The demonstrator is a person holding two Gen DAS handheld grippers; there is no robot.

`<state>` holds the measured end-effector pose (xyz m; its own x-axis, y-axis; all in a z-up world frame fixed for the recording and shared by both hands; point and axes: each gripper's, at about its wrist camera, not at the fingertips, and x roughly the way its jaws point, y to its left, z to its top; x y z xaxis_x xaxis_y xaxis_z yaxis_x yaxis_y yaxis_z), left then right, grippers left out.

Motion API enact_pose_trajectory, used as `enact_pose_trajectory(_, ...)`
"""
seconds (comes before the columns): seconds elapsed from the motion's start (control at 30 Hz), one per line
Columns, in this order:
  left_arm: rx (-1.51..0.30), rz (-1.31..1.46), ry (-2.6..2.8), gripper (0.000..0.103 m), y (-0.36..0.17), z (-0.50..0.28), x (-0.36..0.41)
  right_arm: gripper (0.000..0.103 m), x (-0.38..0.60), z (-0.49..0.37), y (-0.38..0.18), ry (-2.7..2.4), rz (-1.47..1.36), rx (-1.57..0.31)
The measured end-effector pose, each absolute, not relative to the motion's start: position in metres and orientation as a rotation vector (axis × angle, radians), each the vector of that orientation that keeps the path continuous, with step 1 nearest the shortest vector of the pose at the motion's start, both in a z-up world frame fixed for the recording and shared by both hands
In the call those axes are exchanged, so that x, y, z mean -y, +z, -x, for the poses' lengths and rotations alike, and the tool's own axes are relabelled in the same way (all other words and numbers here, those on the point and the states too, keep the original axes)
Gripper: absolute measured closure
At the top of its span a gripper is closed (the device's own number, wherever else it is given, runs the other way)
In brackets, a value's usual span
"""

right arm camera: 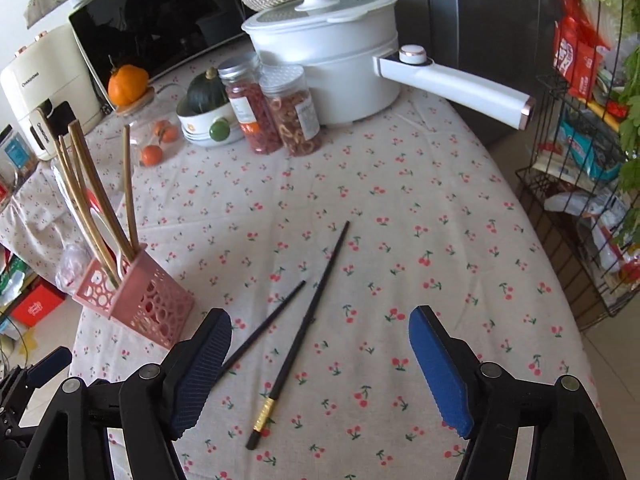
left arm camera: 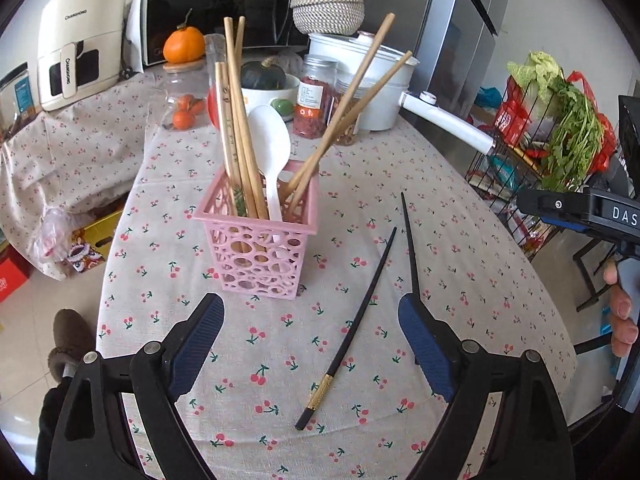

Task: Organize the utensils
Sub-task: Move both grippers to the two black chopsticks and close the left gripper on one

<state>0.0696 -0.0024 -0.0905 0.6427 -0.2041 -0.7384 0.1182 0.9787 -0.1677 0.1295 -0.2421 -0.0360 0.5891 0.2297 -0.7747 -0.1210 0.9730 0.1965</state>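
A pink perforated utensil basket (left arm camera: 262, 240) stands on the cherry-print tablecloth (left arm camera: 260, 360). It holds several wooden chopsticks (left arm camera: 236, 128) and a white plastic spoon (left arm camera: 272, 148). It also shows in the right wrist view (right arm camera: 140, 300). Two black chopsticks lie on the cloth: one with a gold band (left arm camera: 352, 324), and one (left arm camera: 410, 240) running behind my left gripper's right finger. In the right wrist view they lie side by side, the banded one (right arm camera: 308, 320) and the other (right arm camera: 268, 322). My left gripper (left arm camera: 312, 336) is open and empty above the cloth. My right gripper (right arm camera: 320, 356) is open and empty over the black chopsticks.
At the table's far side stand a white electric pot (right arm camera: 328, 60) with a long handle (right arm camera: 460, 84), two snack jars (right arm camera: 276, 112), a bowl with a squash (right arm camera: 208, 116), tangerines (right arm camera: 152, 154) and a microwave (left arm camera: 224, 4). A wire rack of groceries (right arm camera: 580, 184) stands right of the table.
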Motion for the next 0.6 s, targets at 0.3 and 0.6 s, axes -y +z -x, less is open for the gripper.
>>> enact_pose_trajectory(0.3, -1.013, 0.083, -0.327, 0.045, -0.117, -0.084, 0.032, 0.019, 0.251, -0.135, -0.05, 0.186, -0.123, -0.998)
enact_pose_trajectory(0.6, -1.031, -0.041, -0.377, 0.067, -0.136, -0.115, 0.075, 0.019, 0.267, -0.146, -0.064, 0.117, -0.148, -1.078)
